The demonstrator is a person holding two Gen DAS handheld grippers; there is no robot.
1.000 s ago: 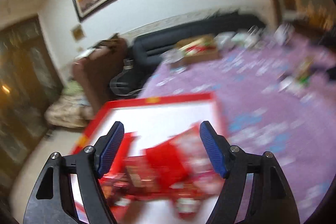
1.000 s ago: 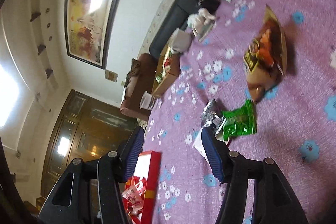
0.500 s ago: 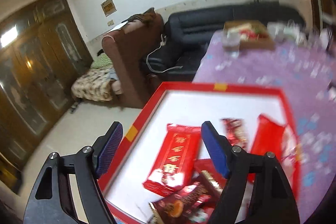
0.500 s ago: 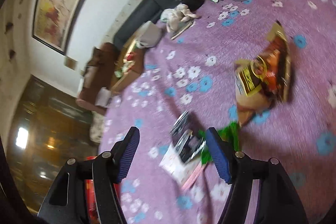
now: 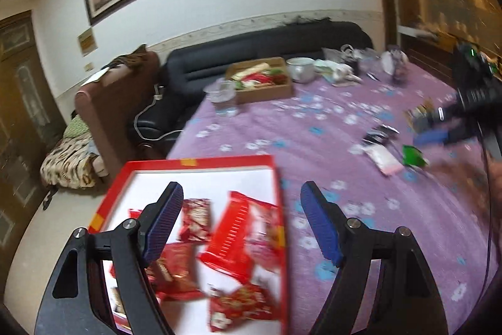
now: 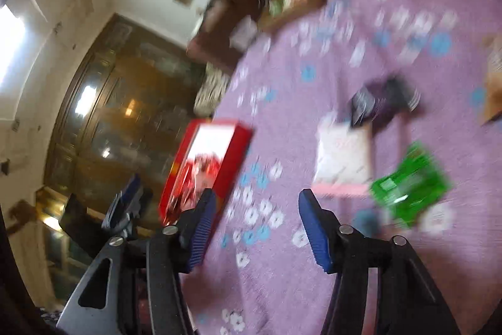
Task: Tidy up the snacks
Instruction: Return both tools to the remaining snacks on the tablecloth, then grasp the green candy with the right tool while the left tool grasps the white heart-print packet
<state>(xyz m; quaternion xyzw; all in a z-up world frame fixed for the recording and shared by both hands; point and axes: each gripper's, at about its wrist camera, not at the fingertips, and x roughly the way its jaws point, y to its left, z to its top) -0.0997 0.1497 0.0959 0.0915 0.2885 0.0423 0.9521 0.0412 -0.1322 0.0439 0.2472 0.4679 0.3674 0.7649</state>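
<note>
Snacks split two ways on the purple floral surface (image 5: 313, 121). Red tray (image 5: 276, 178) sits at the near edge, ~7 o'clock in left view, collecting red packets (image 5: 241, 237) — prob. the sorting bin. Loose ones wait well apart at ~3 o'clock: white-pink pack (image 6: 342, 156), green pack (image 6: 411, 187), dark pack (image 6: 379, 102). Left gripper (image 5: 241, 225) hovers over tray, jaws wide, nothing held. Right gripper (image 6: 257, 228) hangs over bare cloth, jaws wide, empty, green pack at ~2 o'clock, likely next pick. Right view blurred.

Left gripper (image 5: 241, 223), right gripper (image 6: 255, 228): black angular frames, silver screws, ribbed blue fingers (image 5: 320, 225)
</note>
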